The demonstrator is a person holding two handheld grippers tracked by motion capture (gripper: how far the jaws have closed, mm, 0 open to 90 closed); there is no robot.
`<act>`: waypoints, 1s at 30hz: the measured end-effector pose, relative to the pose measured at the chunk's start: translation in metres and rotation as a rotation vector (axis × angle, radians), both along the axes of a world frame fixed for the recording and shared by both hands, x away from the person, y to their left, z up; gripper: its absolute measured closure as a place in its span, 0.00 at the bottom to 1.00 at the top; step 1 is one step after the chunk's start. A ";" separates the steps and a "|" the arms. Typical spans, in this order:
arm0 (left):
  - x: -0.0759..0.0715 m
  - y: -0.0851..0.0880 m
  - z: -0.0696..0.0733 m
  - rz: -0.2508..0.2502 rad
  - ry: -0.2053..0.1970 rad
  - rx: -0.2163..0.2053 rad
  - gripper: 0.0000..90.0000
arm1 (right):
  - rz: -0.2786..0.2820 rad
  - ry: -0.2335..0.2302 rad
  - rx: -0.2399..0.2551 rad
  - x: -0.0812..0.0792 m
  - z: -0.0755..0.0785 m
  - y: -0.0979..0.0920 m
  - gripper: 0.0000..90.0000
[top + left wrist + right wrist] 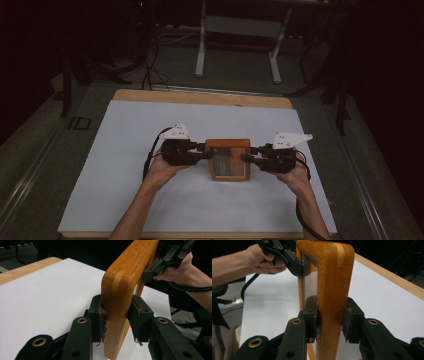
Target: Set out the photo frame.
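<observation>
So the thing being handled is a rectangular orange-brown wooden frame with a clear pane (229, 159), sitting around the middle of the white sheet (125, 150) that covers the wooden worktop (200, 97). It's the closest thing to a container here: from the high view there's something orange-ish and grey showing behind or under the pane, but it's too small and dim to say what.

The left gripper (117, 320) has its fingers (98, 315) pinching the frame's left side rail, one pad pressed on each face of the wood. The right gripper (330, 318) does the same on the opposite rail, fingers (312, 315) clamped on both faces. In both gripper views the frame looks tilted up on edge, with the other gripper and the hand holding it at the far side.

Hard to make out: the frame's bottom edge is cut off in both gripper views, so I can't tell whether it touches the sheet. The room behind is mostly dark, just a pale metal stand (237, 30) and some cables on the floor.
</observation>
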State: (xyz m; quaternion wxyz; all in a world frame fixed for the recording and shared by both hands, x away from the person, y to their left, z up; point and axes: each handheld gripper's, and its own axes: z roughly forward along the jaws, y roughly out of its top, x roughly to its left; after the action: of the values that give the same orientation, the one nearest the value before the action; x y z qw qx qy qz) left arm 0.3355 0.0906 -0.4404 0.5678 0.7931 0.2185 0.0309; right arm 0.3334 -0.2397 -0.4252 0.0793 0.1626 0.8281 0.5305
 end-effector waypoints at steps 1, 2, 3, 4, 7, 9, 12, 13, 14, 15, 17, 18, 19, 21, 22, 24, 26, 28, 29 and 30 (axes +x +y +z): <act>-0.001 0.001 0.000 0.002 0.004 -0.001 0.74 | 0.001 0.003 0.005 0.000 0.000 0.001 0.75; -0.001 0.002 0.000 0.003 0.005 0.002 0.74 | 0.003 0.008 0.011 0.001 -0.001 0.002 0.75; -0.002 0.003 0.001 0.008 0.010 0.002 0.74 | 0.004 0.012 0.016 0.001 -0.002 0.003 0.75; -0.002 0.004 0.001 0.009 0.012 0.004 0.74 | 0.006 0.019 0.024 0.001 -0.003 0.004 0.75; -0.003 0.007 0.000 0.018 0.023 0.003 0.74 | 0.009 0.035 0.039 0.002 -0.005 0.007 0.75; -0.004 0.009 -0.001 0.025 0.033 0.000 0.74 | 0.010 0.044 0.046 0.003 -0.007 0.008 0.75; -0.005 0.010 -0.001 0.032 0.040 0.000 0.74 | 0.016 0.052 0.055 0.003 -0.010 0.010 0.75; -0.007 0.012 -0.002 0.040 0.049 0.000 0.74 | 0.017 0.055 0.060 0.004 -0.011 0.011 0.75; -0.008 0.013 -0.002 0.043 0.052 -0.001 0.74 | 0.018 0.060 0.062 0.004 -0.011 0.012 0.75; -0.008 0.014 -0.002 0.046 0.055 -0.003 0.74 | 0.019 0.063 0.066 0.004 -0.011 0.013 0.75; -0.009 0.016 -0.003 0.050 0.063 -0.011 0.74 | 0.022 0.066 0.074 0.004 -0.012 0.015 0.75; -0.010 0.017 -0.003 0.054 0.068 -0.014 0.74 | 0.024 0.068 0.080 0.005 -0.012 0.016 0.75; -0.011 0.019 -0.003 0.058 0.077 -0.017 0.74 | 0.027 0.073 0.087 0.005 -0.013 0.016 0.75; -0.011 0.020 -0.004 0.062 0.082 -0.020 0.74 | 0.033 0.081 0.101 0.005 -0.014 0.017 0.75; -0.012 0.020 -0.004 0.067 0.084 -0.019 0.74 | 0.034 0.086 0.106 0.006 -0.015 0.018 0.75; -0.013 0.022 -0.005 0.077 0.088 -0.019 0.74 | 0.032 0.093 0.112 0.006 -0.017 0.019 0.75; -0.013 0.024 -0.006 0.081 0.095 -0.022 0.74 | 0.032 0.102 0.118 0.006 -0.019 0.021 0.75; -0.014 0.026 -0.007 0.087 0.099 -0.024 0.74 | 0.035 0.106 0.121 0.007 -0.020 0.023 0.75; -0.014 0.027 -0.008 0.088 0.100 -0.021 0.73 | 0.035 0.110 0.122 0.007 -0.021 0.024 0.75; -0.014 0.028 -0.008 0.093 0.103 -0.019 0.73 | 0.037 0.117 0.122 0.007 -0.023 0.026 0.75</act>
State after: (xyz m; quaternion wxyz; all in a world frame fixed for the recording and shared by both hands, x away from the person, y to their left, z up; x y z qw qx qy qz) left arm 0.3211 0.1187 -0.4488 0.5611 0.7772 0.2844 0.0145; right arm 0.3408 -0.2142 -0.4478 0.0112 0.1825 0.8004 0.5709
